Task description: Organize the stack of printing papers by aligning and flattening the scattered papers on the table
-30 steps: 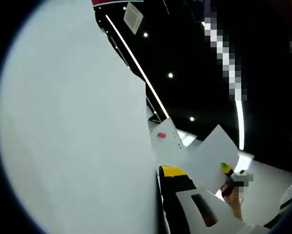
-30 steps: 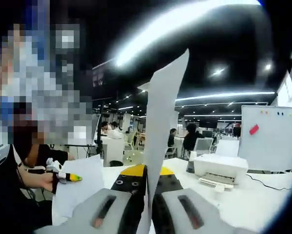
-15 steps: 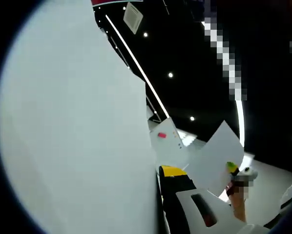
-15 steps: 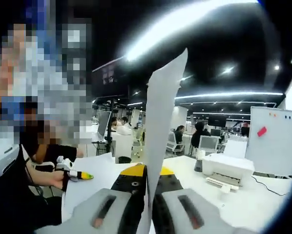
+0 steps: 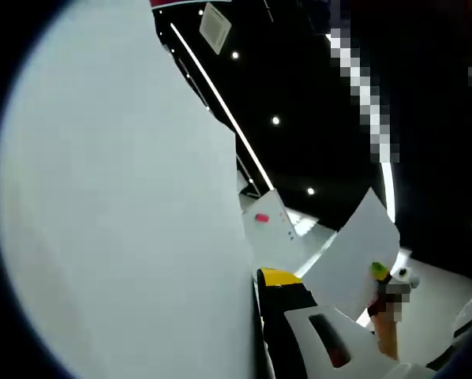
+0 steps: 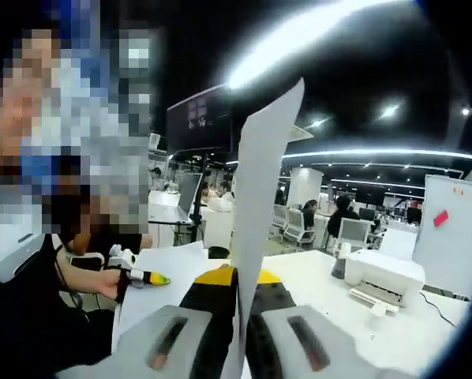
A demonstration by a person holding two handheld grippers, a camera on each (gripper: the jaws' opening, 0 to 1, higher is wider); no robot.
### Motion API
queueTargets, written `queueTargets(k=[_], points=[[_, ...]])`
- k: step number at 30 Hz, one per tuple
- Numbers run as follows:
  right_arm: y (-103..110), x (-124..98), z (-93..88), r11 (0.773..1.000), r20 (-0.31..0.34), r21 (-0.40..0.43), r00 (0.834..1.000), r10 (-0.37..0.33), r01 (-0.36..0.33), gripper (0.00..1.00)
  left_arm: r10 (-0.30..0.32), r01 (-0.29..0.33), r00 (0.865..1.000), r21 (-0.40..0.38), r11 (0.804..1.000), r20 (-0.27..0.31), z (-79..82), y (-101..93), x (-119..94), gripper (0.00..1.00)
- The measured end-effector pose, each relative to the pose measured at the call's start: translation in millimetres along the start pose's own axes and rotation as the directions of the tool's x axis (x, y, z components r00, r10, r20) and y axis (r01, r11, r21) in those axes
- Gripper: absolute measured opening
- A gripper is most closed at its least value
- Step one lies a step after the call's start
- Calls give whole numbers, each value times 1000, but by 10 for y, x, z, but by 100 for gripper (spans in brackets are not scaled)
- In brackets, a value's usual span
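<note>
A big white sheet of printing paper [image 5: 118, 213] stands upright across the left half of the left gripper view, and my left gripper [image 5: 260, 294] is shut on its lower edge. In the right gripper view my right gripper [image 6: 240, 278] is shut on another white sheet [image 6: 260, 181], seen edge-on and rising between the jaws. The right gripper's sheet [image 5: 353, 260] also appears in the left gripper view, lifted and tilted, with a green-yellow tip [image 5: 378, 271] beside it. To the left in the right gripper view, a hand holds the left gripper [image 6: 141, 276] next to its sheet [image 6: 169, 272].
A white table [image 6: 315, 288] stretches ahead with a white printer [image 6: 382, 275] on it. A whiteboard [image 6: 451, 229] with a pink note stands at the right and also shows as the whiteboard [image 5: 269, 225]. People sit at desks [image 6: 299, 225] farther back.
The right gripper view has swung left, so printer and whiteboard have slid right. In the left gripper view the right gripper's sheet has moved a little up and right.
</note>
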State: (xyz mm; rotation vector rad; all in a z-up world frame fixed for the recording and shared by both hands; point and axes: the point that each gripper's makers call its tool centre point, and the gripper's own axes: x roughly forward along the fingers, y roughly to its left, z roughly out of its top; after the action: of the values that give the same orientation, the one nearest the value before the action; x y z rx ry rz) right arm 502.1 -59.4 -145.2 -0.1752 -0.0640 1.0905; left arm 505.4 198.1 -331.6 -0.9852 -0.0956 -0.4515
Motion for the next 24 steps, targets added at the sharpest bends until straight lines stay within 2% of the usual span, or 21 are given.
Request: queueTargets(k=[2, 6, 11, 18, 24], points=[[34, 9, -3, 1000, -3, -4, 1000, 15, -15, 0, -1, 1, 1000, 0, 1000, -1, -3, -2, 2, 8], [93, 1, 32, 996, 19, 49, 997, 70, -71, 0, -1, 1, 1000, 0, 1000, -2, -5, -5, 3, 8], [154, 9, 45, 991, 39, 71, 993, 112, -115, 0, -2, 3, 1000, 2, 1000, -2, -4, -8, 1, 8], [195, 54, -29, 986, 25, 91, 990, 137, -138, 0, -9, 9, 1000, 4, 1000, -10, -13, -17, 3, 9], [338, 115, -69, 979, 11, 81, 983, 185, -185, 0, -8, 8, 1000, 8, 1000, -13, -18, -18, 5, 9]])
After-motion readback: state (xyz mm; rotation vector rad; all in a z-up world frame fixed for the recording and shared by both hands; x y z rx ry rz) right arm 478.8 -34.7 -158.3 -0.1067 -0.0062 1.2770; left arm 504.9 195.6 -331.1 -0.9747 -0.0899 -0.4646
